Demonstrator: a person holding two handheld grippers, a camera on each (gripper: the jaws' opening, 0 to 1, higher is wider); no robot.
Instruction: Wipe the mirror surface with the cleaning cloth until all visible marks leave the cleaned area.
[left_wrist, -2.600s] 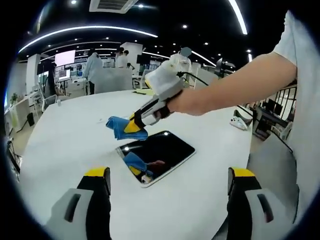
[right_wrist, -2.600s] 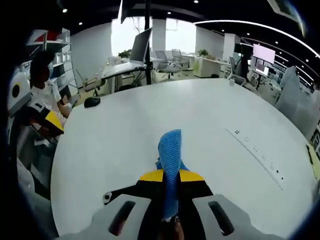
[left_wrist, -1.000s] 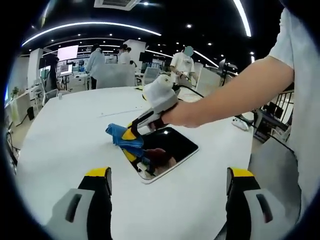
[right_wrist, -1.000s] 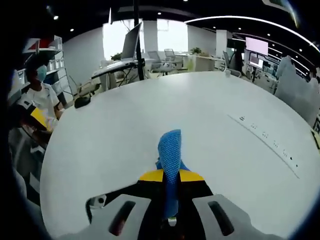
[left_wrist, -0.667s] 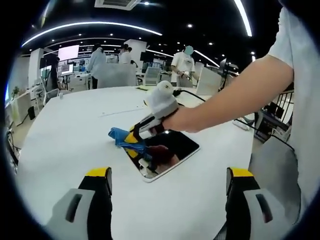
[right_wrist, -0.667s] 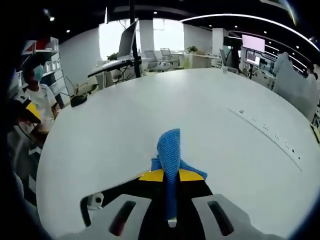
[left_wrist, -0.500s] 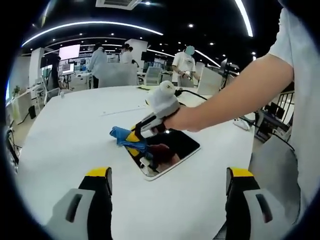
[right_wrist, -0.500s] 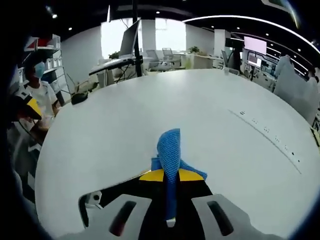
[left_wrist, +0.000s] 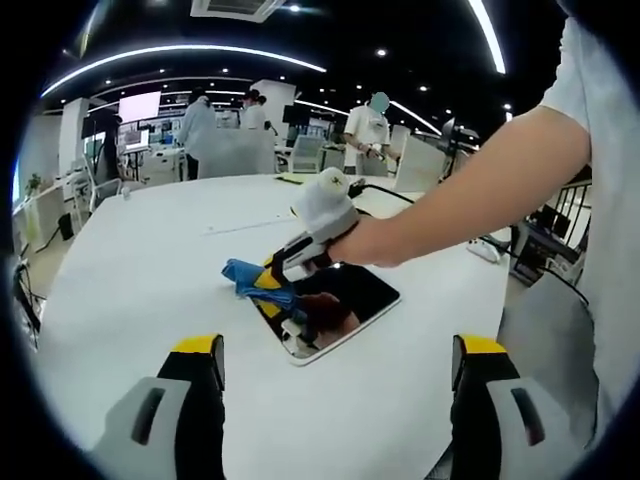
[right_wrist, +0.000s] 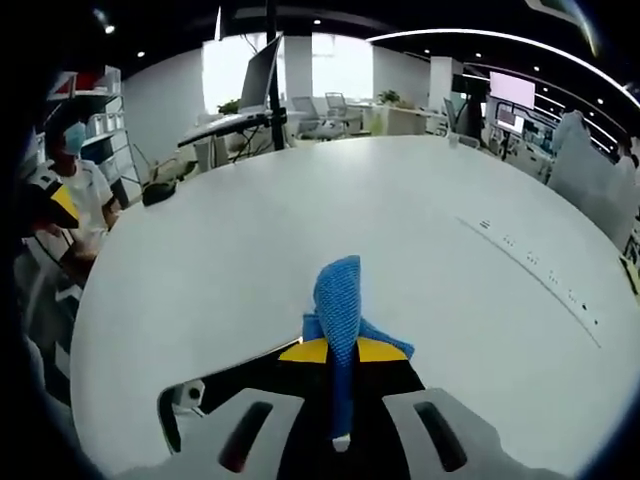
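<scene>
My right gripper (right_wrist: 340, 352) is clamped on the blue cleaning cloth (right_wrist: 338, 300), which sticks up between its yellow-tipped jaws — in the left gripper view the cloth (left_wrist: 253, 279) presses down at the near-left edge of the mirror (left_wrist: 335, 310). The mirror lies flat on the white desk (left_wrist: 150, 270), dark and reflecting my right gripper (left_wrist: 275, 280) and hand (left_wrist: 360, 240). My left gripper (left_wrist: 335, 350) holds nothing, its jaws spread wide, hovering over the desk short of the mirror.

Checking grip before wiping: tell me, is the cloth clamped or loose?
Clamped: the right gripper has its jaws shut on the blue cloth.
</scene>
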